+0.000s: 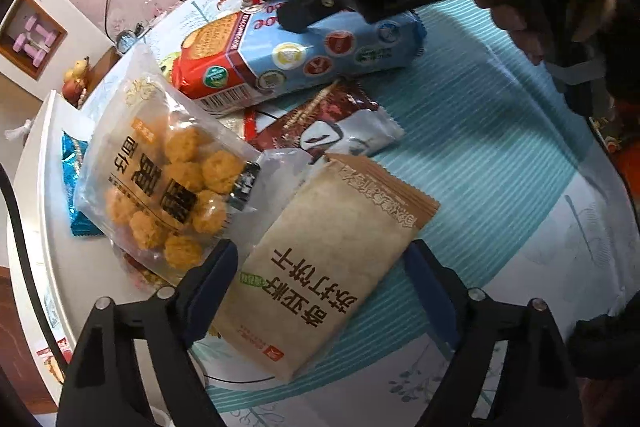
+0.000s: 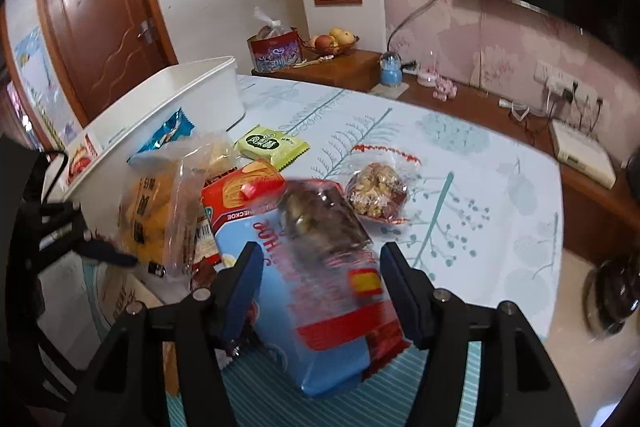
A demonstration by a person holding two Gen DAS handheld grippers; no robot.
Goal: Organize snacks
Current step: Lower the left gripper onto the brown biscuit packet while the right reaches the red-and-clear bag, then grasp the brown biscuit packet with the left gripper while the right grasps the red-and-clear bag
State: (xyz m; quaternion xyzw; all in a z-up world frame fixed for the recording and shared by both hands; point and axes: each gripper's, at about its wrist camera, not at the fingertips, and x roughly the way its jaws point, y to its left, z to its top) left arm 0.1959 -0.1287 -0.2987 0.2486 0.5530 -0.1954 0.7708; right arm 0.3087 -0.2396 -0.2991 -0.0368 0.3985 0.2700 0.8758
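Over the striped mat, both grippers are lined up on snacks. Left gripper (image 1: 320,275) has its fingers spread either side of the brown cracker pack (image 1: 332,267), which lies flat on the mat (image 1: 500,131); whether the pads touch the wrapper, I cannot tell. Right gripper (image 2: 320,291) is spread too, straddling the blue biscuit pack (image 2: 320,311), with a dark foil packet (image 2: 320,215) riding on top of it. Beside them sits the bag of orange puffs (image 1: 160,179), a green sachet (image 2: 272,145) and a nut cluster pack (image 2: 376,193) farther out on the table (image 2: 500,179), and the white bin (image 2: 192,99) waits at the table's far-left edge.

My read: this is the grasp moment. Close squarely across the short width of each pack, gently, since crackers crush. That foil packet looks likely to slide off when the biscuit pack lifts, so keep it level and head for the bin.
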